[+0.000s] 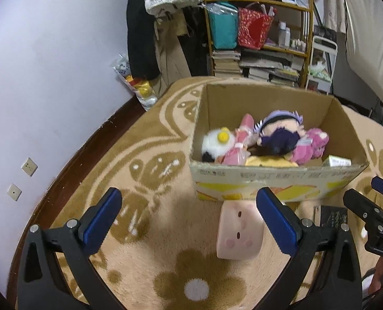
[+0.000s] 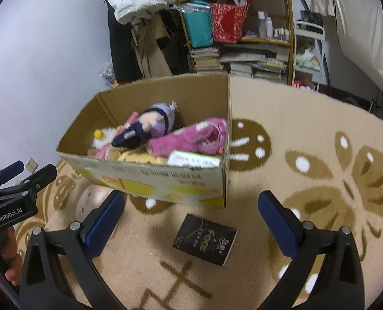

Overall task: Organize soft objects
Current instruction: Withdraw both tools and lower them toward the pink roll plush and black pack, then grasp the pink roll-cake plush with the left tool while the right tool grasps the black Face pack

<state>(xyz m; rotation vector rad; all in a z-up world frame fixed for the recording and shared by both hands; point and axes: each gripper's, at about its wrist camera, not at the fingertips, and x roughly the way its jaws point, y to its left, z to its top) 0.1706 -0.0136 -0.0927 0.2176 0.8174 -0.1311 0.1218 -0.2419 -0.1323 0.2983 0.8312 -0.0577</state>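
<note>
An open cardboard box (image 1: 276, 180) (image 2: 150, 178) stands on the carpet, holding several plush toys: a purple-hooded doll (image 1: 279, 131) (image 2: 150, 126), a pink plush (image 1: 310, 144) (image 2: 191, 137), a white fluffy toy (image 1: 214, 142) and a yellow one (image 1: 269, 160). A pale pink square plush with a face (image 1: 239, 230) (image 2: 90, 200) lies on the carpet against the box front. My left gripper (image 1: 189, 211) (image 2: 23, 170) is open just left of it, with the right finger beside the plush. My right gripper (image 2: 191, 211) (image 1: 367, 193) is open above a black "face" packet (image 2: 204, 240).
A patterned beige and brown carpet (image 2: 307, 129) covers the floor. Behind the box stand a cluttered wooden shelf (image 1: 258, 25) with books and bags, hanging coats (image 1: 150, 25), and a pale wall (image 1: 49, 77) with sockets. A small carton (image 2: 194, 160) lies inside the box. A hand (image 2: 10, 271) holds the left gripper.
</note>
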